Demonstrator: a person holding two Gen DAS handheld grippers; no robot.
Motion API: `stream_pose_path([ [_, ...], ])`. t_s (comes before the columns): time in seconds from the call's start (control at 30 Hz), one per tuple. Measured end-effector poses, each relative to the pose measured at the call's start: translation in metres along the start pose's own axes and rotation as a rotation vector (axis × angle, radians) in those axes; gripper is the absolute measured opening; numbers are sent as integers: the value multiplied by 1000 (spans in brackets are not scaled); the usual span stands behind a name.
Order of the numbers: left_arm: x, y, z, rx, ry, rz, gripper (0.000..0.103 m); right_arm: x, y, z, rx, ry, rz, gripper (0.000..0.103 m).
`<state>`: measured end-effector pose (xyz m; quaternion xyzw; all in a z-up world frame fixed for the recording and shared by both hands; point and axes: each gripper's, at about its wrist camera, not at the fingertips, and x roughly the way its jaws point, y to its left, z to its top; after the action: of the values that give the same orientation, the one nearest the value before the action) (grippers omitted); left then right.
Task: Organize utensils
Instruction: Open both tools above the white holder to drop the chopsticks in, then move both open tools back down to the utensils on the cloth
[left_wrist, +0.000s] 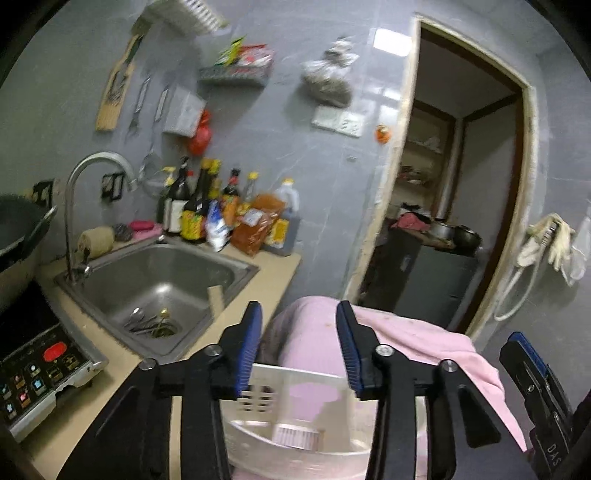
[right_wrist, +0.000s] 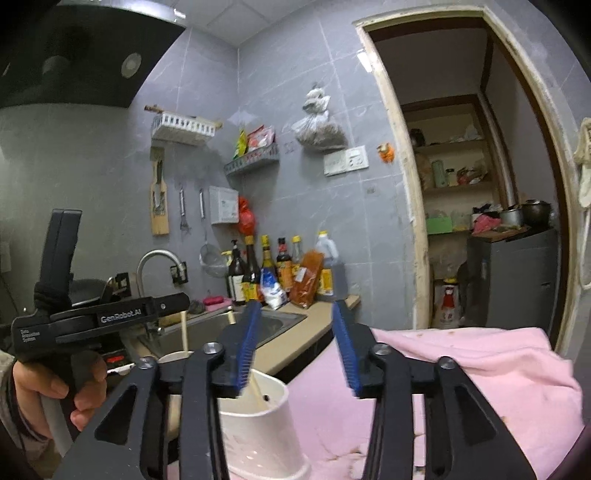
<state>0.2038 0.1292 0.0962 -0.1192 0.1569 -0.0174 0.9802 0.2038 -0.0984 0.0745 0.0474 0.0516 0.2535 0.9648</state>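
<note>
Left wrist view shows both grippers spread and empty, the left gripper (left_wrist: 299, 347) nearer the utensils (left_wrist: 147, 321), seemingly spoons, lying flat in the sink (left_wrist: 236, 275) ahead-left, while the white holder (left_wrist: 295, 413) sits directly below.

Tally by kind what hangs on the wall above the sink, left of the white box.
Wooden board: 1
Slim metal utensils: 2
Wire strainer: 1
Total: 4
</note>
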Motion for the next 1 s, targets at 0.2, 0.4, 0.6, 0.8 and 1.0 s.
stream_pose_path([
  [0.2,-17,-49,-4,35,-32,-125,74,-44,-24,14,-33,-44,-87,80],
  [0.4,-22,-100,-21,95,-10,-249,89,-99,-58,23,-57,-73,-216,103],
  [0.6,-16,-139,-48,156,84,-324,90,-137,-88,16,-71,-38,-312,103],
  [0.8,7,-165,-87,237,217,-311,90,-152,-115,-6,-68,63,-373,103],
  [1.0,36,-177,-125,277,372,-283,90,-149,-138,-37,-42,221,-403,103],
])
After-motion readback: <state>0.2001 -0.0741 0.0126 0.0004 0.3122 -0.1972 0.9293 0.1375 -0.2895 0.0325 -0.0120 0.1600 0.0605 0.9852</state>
